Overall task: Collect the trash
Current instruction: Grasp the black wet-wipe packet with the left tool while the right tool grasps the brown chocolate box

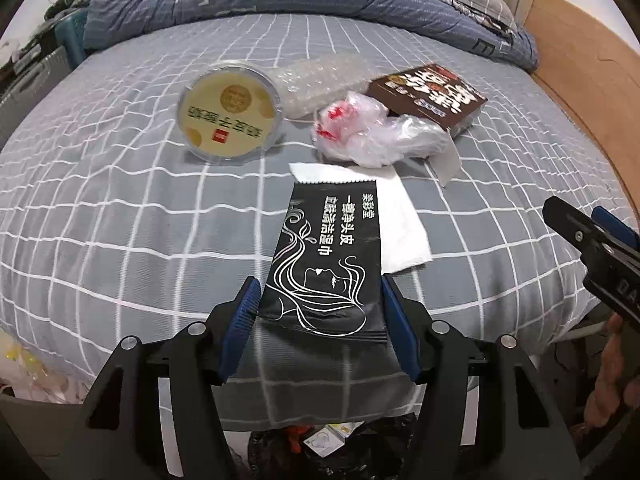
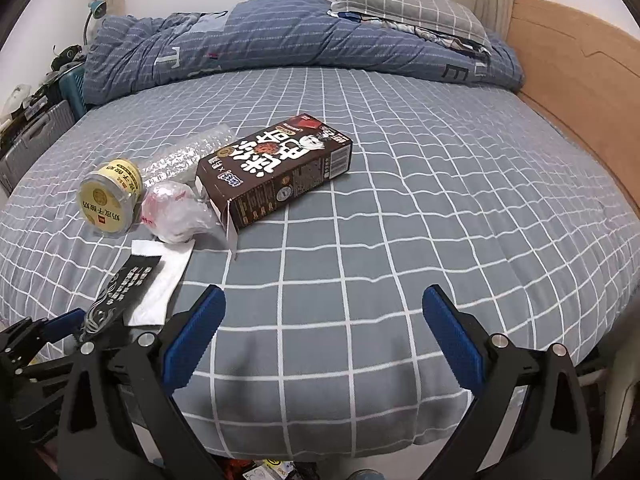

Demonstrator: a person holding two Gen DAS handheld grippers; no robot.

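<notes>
Left gripper (image 1: 318, 300) has its blue pads on both side edges of the flat black wet-wipe sachet with white line drawing of a woman's face (image 1: 326, 256), pinched at its near end by the edge of the bed with grey sheet and white grid lines (image 1: 120, 208). The sachet's far end lies over a white paper tissue (image 1: 400, 224). Right gripper (image 2: 320, 320) is wide open, nothing between the fingers, hovering over bare sheet near the bed edge.

Beyond the sachet (all well apart from the right gripper): crumpled clear plastic bag with red print (image 1: 368, 128), round clear tub with yellow label lying on its side (image 1: 230, 114), sheet of bubble wrap (image 1: 316, 80), brown printed carton (image 2: 276, 168) with its end flap open. The bag touches the carton and the tissue's far edge. Blue striped quilt (image 2: 280, 36) is bunched at the far side, grey checked pillow (image 2: 408, 8) on top. Wooden headboard (image 2: 580, 80) on the right.
</notes>
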